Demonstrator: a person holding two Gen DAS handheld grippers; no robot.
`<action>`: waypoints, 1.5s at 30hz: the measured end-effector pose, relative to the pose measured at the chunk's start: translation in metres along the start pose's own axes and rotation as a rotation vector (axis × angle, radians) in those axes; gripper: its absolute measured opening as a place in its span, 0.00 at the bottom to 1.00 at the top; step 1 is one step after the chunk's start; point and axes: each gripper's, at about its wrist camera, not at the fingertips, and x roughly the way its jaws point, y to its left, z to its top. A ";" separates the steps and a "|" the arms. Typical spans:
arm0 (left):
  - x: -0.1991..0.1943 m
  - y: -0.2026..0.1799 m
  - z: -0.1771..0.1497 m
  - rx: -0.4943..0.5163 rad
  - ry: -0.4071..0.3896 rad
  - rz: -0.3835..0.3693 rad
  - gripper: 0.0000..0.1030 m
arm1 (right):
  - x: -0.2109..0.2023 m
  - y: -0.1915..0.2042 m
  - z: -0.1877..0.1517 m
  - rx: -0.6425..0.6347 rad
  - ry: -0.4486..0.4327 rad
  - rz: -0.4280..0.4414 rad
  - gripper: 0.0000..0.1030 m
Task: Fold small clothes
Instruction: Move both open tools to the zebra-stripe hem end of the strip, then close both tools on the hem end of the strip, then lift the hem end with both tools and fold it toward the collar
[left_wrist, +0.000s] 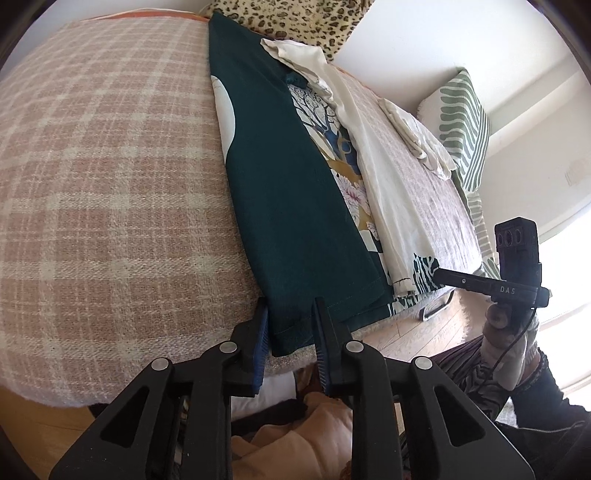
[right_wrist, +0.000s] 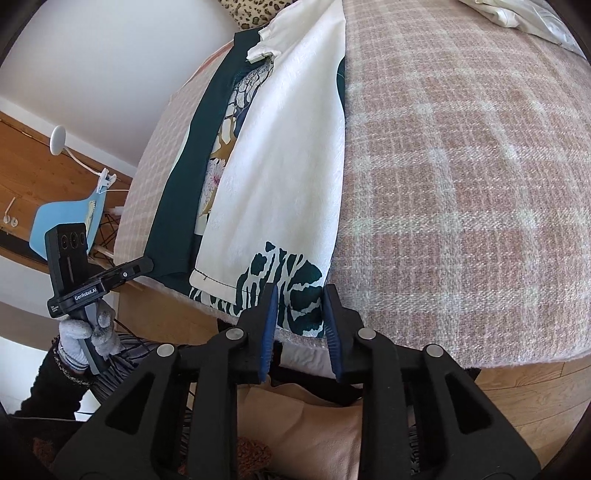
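Note:
A dark green garment (left_wrist: 288, 192) with a printed front lies lengthwise on the plaid bed cover (left_wrist: 110, 184). One side is folded over and shows its white inner face (right_wrist: 280, 166). My left gripper (left_wrist: 290, 314) is at the bed's near edge. Its blue-padded fingers (left_wrist: 260, 325) stand apart on either side of the green hem corner and do not press on it. My right gripper (right_wrist: 301, 299) straddles the printed hem (right_wrist: 291, 291) at the other corner in the same way, with its pads apart. A gloved hand (right_wrist: 79, 336) holds the left tool.
A second, crumpled white garment (left_wrist: 417, 136) lies further back on the bed. A leopard pillow (left_wrist: 295, 18) and a green striped pillow (left_wrist: 465, 122) sit at the head. Wooden floor (left_wrist: 417, 332) runs beside the bed, and a blue chair (right_wrist: 66, 221) stands to the left.

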 end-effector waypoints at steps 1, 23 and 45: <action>0.001 -0.001 0.000 0.013 -0.004 0.006 0.20 | 0.001 0.002 0.000 -0.008 0.002 -0.001 0.25; -0.029 -0.016 0.055 0.005 -0.149 -0.080 0.01 | -0.024 -0.004 0.051 0.144 -0.115 0.219 0.05; 0.021 0.025 0.140 -0.088 -0.180 0.017 0.01 | 0.031 -0.017 0.170 0.193 -0.128 0.090 0.05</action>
